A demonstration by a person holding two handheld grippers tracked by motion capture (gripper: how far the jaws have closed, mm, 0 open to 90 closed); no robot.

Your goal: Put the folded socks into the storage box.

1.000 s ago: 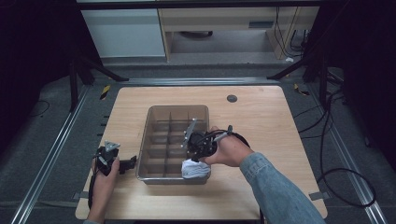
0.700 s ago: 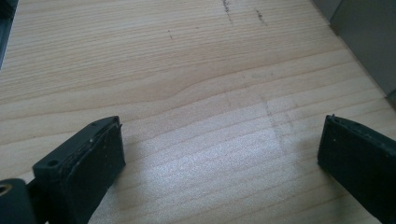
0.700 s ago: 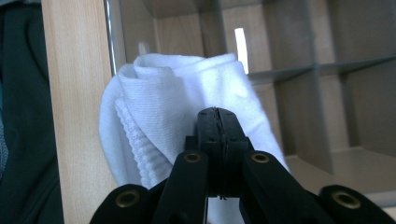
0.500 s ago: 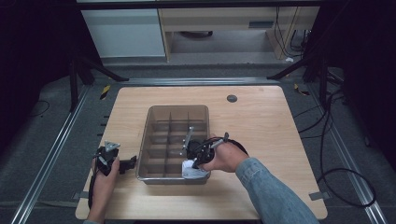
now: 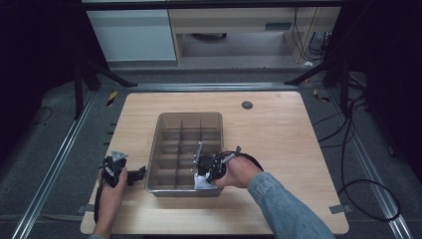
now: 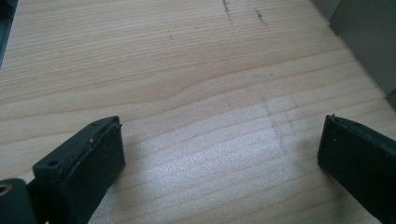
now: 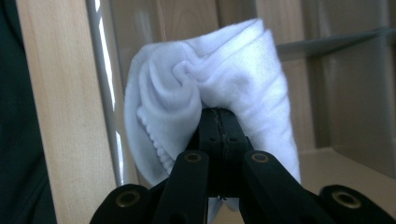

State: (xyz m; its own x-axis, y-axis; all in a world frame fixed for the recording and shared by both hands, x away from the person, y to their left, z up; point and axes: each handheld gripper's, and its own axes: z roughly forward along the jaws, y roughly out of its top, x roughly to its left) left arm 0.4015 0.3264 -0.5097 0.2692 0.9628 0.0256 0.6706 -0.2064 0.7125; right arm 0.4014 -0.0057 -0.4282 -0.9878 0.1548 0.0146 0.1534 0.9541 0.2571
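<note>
Right hand-held gripper (image 7: pixel 218 122) pinches white cloth (image 7: pixel 210 79) (bunched, no clear axis) in divided bin (image 5: pixel 164 130); left hand-held gripper (image 6: pixel 219 154) spread.

We see a white knit cloth (image 7: pixel 219 84), bunched and folded, pinched at its middle, sitting in the near right corner compartment of the clear divided bin (image 5: pixel 164 127) on the table.

Left hand-held gripper (image 6: pixel 219 154) jaws spread wide; right hand-held gripper (image 7: pixel 218 116) pinched closed.
</note>
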